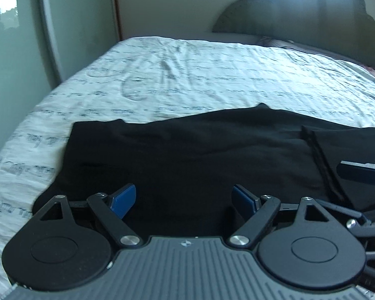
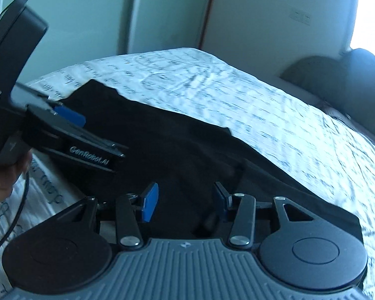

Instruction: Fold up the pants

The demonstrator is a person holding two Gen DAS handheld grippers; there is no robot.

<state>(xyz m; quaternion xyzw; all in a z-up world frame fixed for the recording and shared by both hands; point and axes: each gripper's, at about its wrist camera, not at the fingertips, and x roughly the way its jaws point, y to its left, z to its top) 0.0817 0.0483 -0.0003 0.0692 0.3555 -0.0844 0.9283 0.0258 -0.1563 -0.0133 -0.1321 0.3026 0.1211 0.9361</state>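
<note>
Black pants (image 1: 187, 155) are spread flat across the near part of a bed (image 1: 187, 70), which is covered by a pale sheet printed with lines of dark script; the fabric is laid from close to the bed's left edge toward its right edge, and a folded layer with a stitched seam (image 1: 320, 160) is seen on top at the right. The left gripper (image 1: 185, 200) is held just above the near edge of the pants; its blue pads (image 1: 123, 200) are set wide apart and nothing is gripped between them. In the right wrist view, the right gripper (image 2: 185, 201) is held over the dark cloth near the bed's near edge; its jaws are parted to a middling width, and no cloth is seen pinched between the blue pads (image 2: 150, 201), though dark fabric lies directly beneath them. The left gripper (image 2: 70, 125) is also seen from the side there, at the left, above the pants (image 2: 177, 150), with a hand (image 2: 2, 182) glimpsed below its body. A dark scalloped headboard (image 1: 312, 25) is seen at the far end of the bed (image 2: 262, 105); pale walls are seen behind.
</note>
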